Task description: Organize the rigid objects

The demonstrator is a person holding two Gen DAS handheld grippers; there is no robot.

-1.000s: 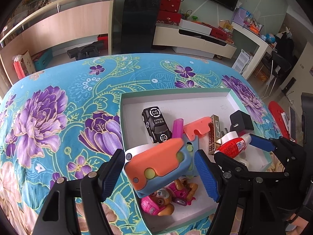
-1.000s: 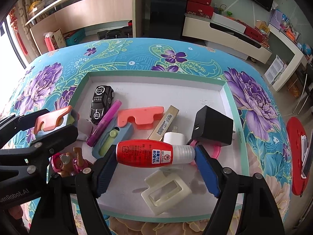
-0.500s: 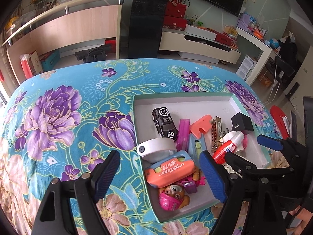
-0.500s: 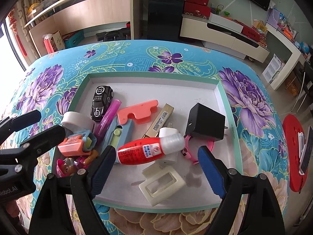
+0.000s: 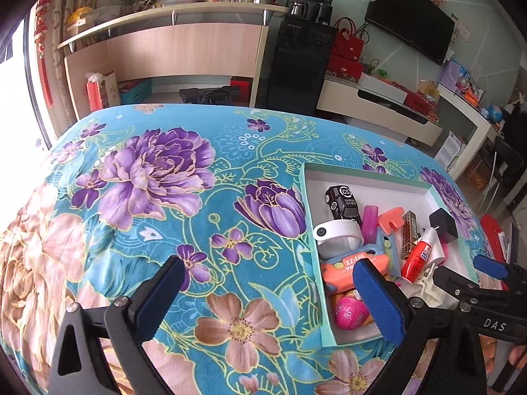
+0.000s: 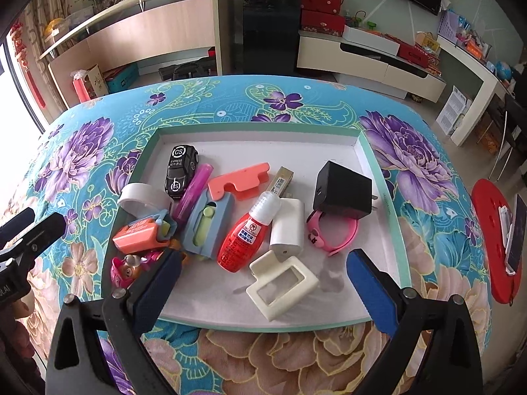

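Note:
A shallow white tray with a mint rim [image 6: 378, 171] [image 5: 324, 296] lies on the flowered cloth and holds several rigid objects: a black toy car [image 6: 180, 169], a red glue bottle [image 6: 245, 233] [image 5: 418, 258], an orange case [image 6: 138, 235] [image 5: 349, 265], a black charger [image 6: 342, 189], a cream frame [image 6: 283, 284] and a pink toy figure [image 5: 349, 309]. My left gripper [image 5: 273, 302] is open and empty over the cloth, left of the tray. My right gripper [image 6: 263, 291] is open and empty above the tray's near edge.
The table is covered by a teal cloth with purple flowers [image 5: 158, 171]. A red round object [image 6: 494, 243] lies at the table's right edge. Shelves, a black cabinet and a TV stand are behind the table.
Both grippers let go of their objects into the tray: the left released the orange case, the right the red glue bottle. Both then drew back, the left swinging leftward.

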